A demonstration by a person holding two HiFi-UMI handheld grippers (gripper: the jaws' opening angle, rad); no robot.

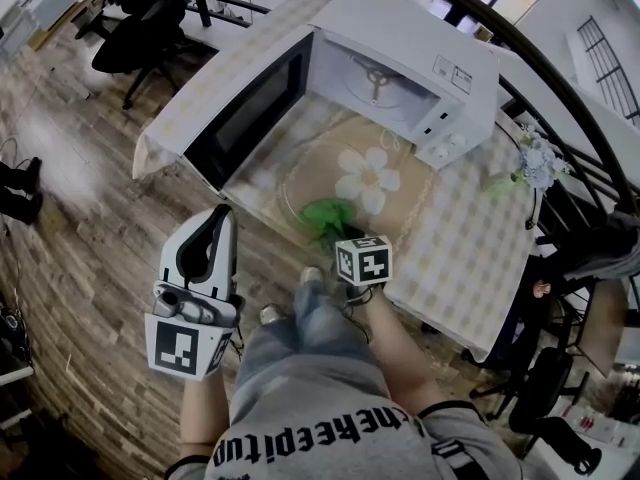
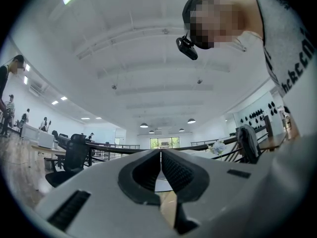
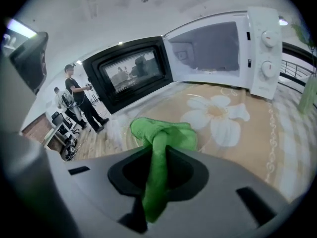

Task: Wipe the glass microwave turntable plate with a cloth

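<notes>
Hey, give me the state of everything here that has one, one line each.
right gripper: shut on cloth.
left gripper: shut, empty, off the table.
cloth: bunched, lying on plate.
plate: out of microwave, on table.
microwave: door open, no plate inside.

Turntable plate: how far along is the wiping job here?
Done: the microwave door is open and the glass plate lies out on the table. In hand: the right gripper is shut on the green cloth, which rests on the plate. The left gripper is shut, empty, away. Remaining: the wiping; how much is done can't be told.
</notes>
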